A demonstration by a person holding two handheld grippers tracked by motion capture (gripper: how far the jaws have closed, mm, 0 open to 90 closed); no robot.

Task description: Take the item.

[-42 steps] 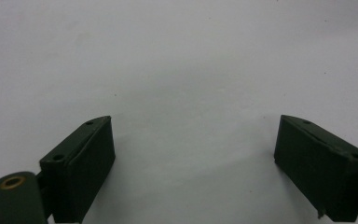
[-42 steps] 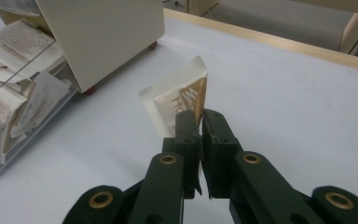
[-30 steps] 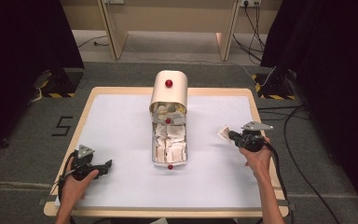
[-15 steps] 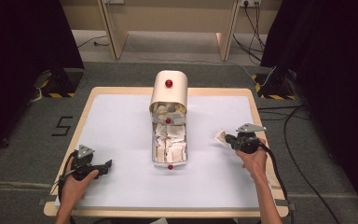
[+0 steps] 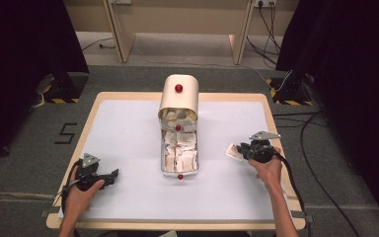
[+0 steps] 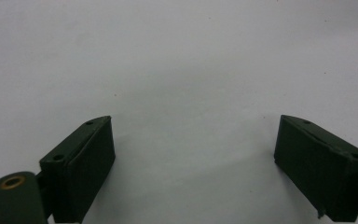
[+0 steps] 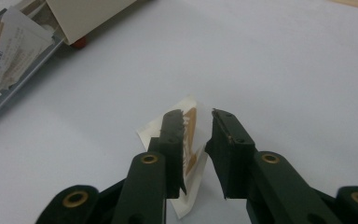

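Observation:
A small white sachet with an orange print [image 7: 192, 122] lies on the white table sheet, right of the box. My right gripper [image 7: 196, 114] stands over it. Its jaws have just been opening; the sachet is in the narrow gap, leaning by the left jaw, and is not pinched. From above, the sachet [image 5: 235, 151] pokes out left of the right gripper [image 5: 243, 149]. At the near left, my left gripper [image 5: 112, 175] rests on the sheet. In its own view the left gripper [image 6: 193, 123] is wide open on bare sheet.
A cream roll-top box [image 5: 178, 96] with a red knob stands at the table's middle back. Its metal drawer [image 5: 164, 163] is pulled out toward me and holds several white sachets. The drawer's edge [image 7: 23, 70] lies left of the right gripper. Cables trail off the table's right side.
The right gripper's jaws have parted and the sachet has come down onto the sheet. The left hand has kept still.

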